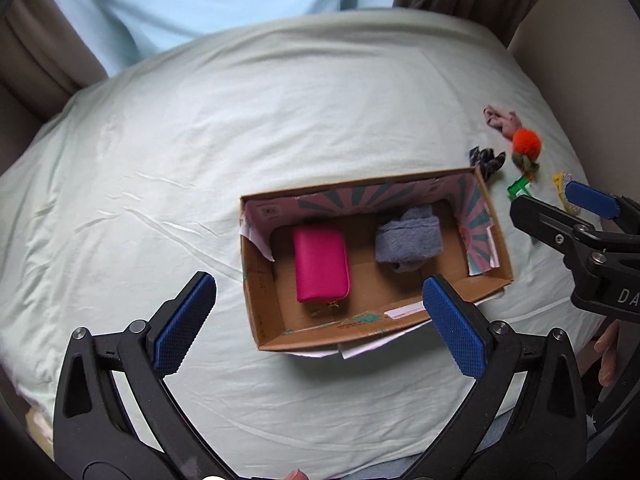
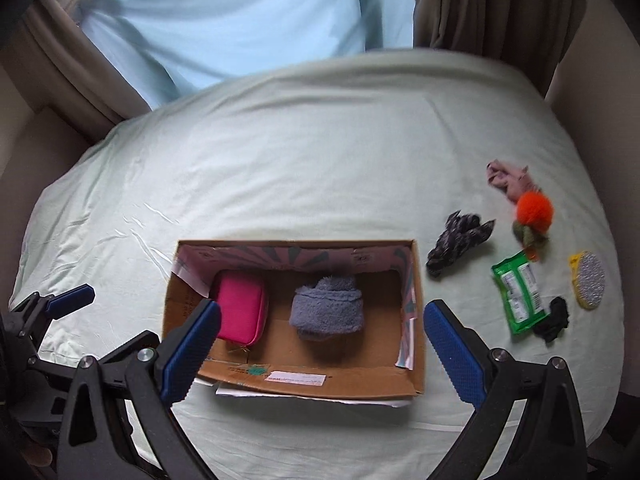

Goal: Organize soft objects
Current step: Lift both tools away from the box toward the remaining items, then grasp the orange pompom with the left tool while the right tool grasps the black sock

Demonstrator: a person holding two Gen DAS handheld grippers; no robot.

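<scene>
An open cardboard box sits on the bed and holds a pink pouch and a folded grey fuzzy cloth. Right of the box lie a pink cloth, an orange pompom, a dark patterned cloth, a green packet, a small black item and a yellow-and-silver scrubber. My left gripper is open and empty above the box's near side. My right gripper is open and empty over the box; it also shows in the left wrist view.
The pale green bedsheet covers the whole surface. Brown curtains and a light blue curtain hang behind the bed. A wall runs along the right side.
</scene>
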